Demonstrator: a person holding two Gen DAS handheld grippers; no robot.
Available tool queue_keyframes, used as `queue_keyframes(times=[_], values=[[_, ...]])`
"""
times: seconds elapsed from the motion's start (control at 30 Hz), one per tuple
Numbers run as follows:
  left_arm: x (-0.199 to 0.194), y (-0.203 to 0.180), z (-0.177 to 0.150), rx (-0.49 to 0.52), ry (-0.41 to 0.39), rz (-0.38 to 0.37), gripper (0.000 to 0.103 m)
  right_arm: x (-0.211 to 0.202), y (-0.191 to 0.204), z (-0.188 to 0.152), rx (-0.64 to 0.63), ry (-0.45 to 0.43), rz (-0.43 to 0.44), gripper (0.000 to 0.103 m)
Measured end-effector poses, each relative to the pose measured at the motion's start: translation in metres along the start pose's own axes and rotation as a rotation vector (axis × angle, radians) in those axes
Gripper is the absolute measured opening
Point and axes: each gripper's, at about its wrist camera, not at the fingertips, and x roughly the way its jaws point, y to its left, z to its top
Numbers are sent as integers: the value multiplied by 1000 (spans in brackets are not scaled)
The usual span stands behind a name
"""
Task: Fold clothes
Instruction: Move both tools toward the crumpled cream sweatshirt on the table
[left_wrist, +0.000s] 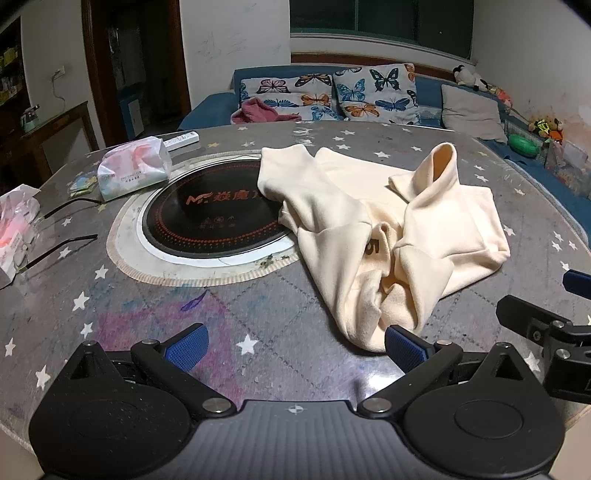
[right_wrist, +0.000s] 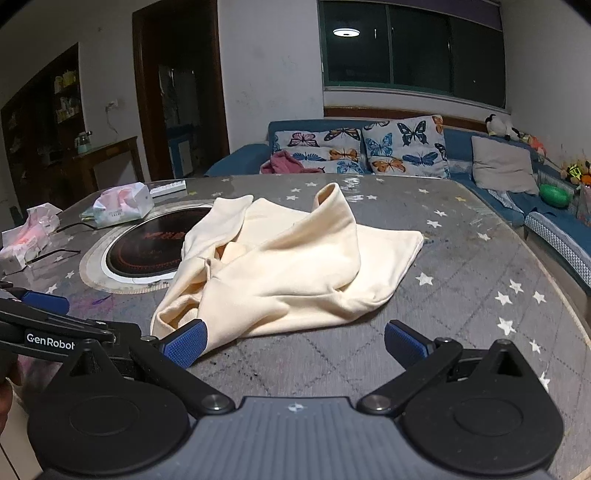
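So the cream garment (left_wrist: 373, 229) is lying crumpled in a heap on the star-patterned surface (left_wrist: 258, 317), just ahead of both tools. Left tool (left_wrist: 297, 345) has its jaws spread wide, nothing between them, and the cloth's near end sits right by its right-hand pad. Right tool (right_wrist: 295, 343) is spread open too, with the heap's near corner just beside its left-hand pad. Past the heap, off to the left, part of the cloth drapes over the round black cooktop (left_wrist: 207, 218).
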Motion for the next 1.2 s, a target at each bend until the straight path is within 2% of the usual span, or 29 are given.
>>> queue_keyframes(times=[1.2], values=[[4,-12,-4,28,40,4,103,6,6,-4,-24,47,-6,103]])
